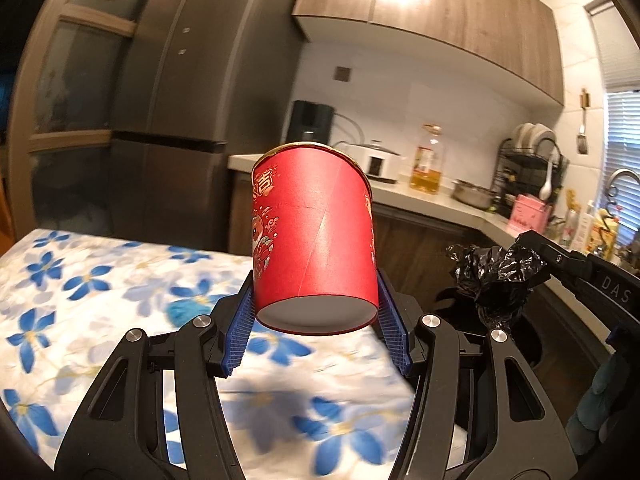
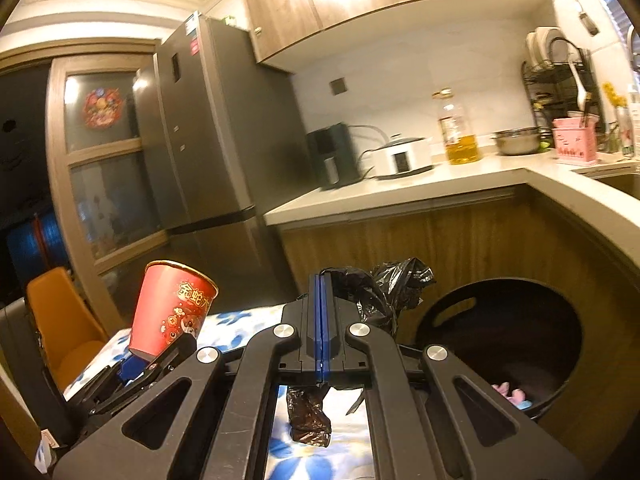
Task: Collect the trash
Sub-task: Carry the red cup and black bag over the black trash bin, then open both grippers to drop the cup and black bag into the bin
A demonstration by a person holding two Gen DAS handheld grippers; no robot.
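Note:
A red paper cup with gold print is gripped near its base between the blue pads of my left gripper, tilted and held above the floral tablecloth. The right wrist view shows the same cup at lower left. My right gripper is shut on a crumpled black plastic bag, part of which hangs below the jaws. The left wrist view shows the right gripper with the bag off to the right. A black trash bin stands open just right of the table, with pink scraps inside.
Behind runs an L-shaped kitchen counter with a cooker, an oil bottle, a steel bowl and a dish rack. A grey fridge stands at the left, and an orange chair beside the table.

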